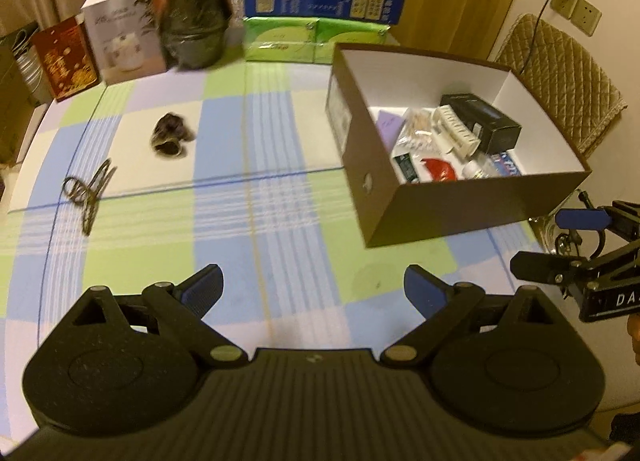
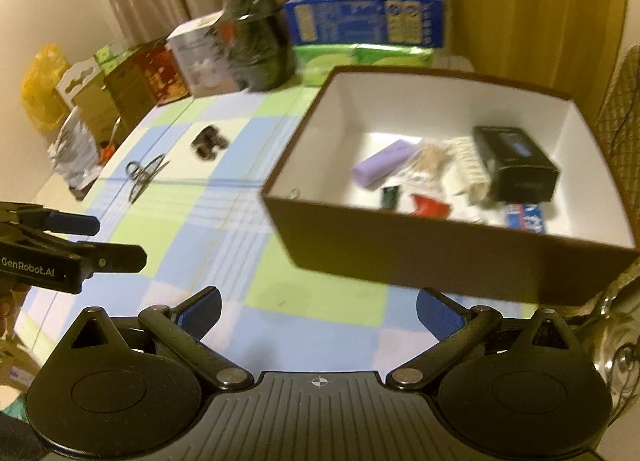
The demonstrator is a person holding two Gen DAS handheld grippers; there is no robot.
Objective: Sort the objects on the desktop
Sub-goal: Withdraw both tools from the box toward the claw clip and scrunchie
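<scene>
A checked bench (image 1: 280,221) holds an open brown box (image 1: 400,205) with small items inside, among them a black case (image 2: 516,165) and a purple block (image 2: 382,163); scissors (image 1: 90,189) and a dark clump (image 1: 170,135) lie well left of the box; the left claw (image 1: 312,293) and right claw (image 2: 318,311) both hover spread and empty.

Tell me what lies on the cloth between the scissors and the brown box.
Only the small dark bundle lies between the scissors and the brown box, nearer the scissors; the rest is bare checked cloth, seen in both views.
</scene>
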